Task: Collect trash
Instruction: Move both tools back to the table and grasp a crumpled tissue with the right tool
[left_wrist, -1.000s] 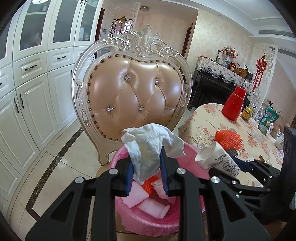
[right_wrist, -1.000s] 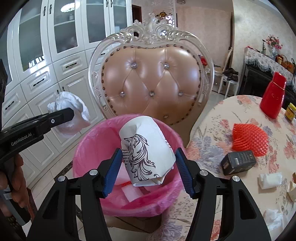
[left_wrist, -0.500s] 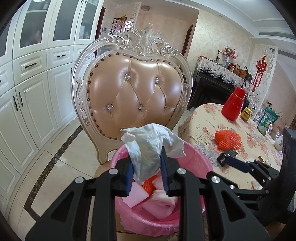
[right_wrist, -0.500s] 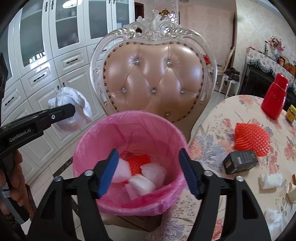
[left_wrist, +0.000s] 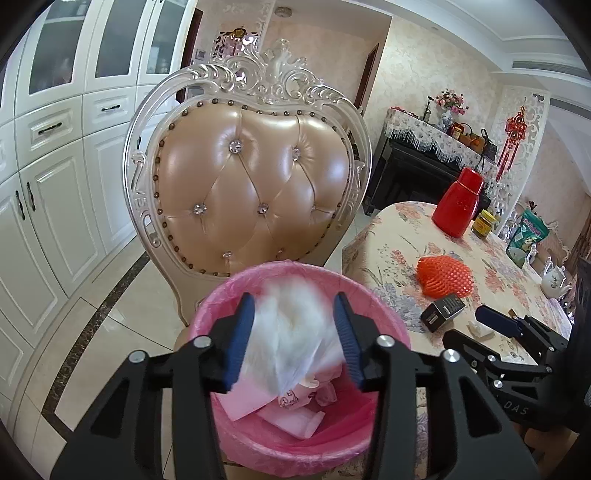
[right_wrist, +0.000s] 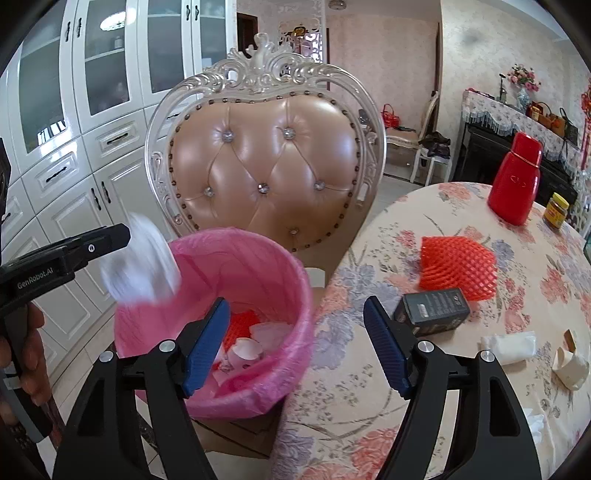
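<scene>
A pink-lined trash bin (left_wrist: 266, 448) (right_wrist: 266, 266) stands in front of the chair and holds paper scraps and orange netting. My left gripper (left_wrist: 293, 341) is open above it. A white crumpled tissue (left_wrist: 295, 332) (right_wrist: 142, 267), motion-blurred, falls loose between its fingers toward the bin. My right gripper (right_wrist: 295, 345) is open and empty, over the bin's right rim and the table edge. On the floral table (right_wrist: 461, 369) lie an orange foam net (right_wrist: 456, 267), a dark small box (right_wrist: 432, 312), and white paper scraps (right_wrist: 509, 345).
An ornate padded chair (left_wrist: 255, 192) stands behind the bin. White cabinets (left_wrist: 55, 166) line the left wall. On the table stand a red flask (right_wrist: 515, 184), a small jar (right_wrist: 557, 214) and a teapot (left_wrist: 552, 282).
The right gripper opened and dropped the printed paper cup into the bin, then drew right. The left gripper has opened and the tissue is falling.
</scene>
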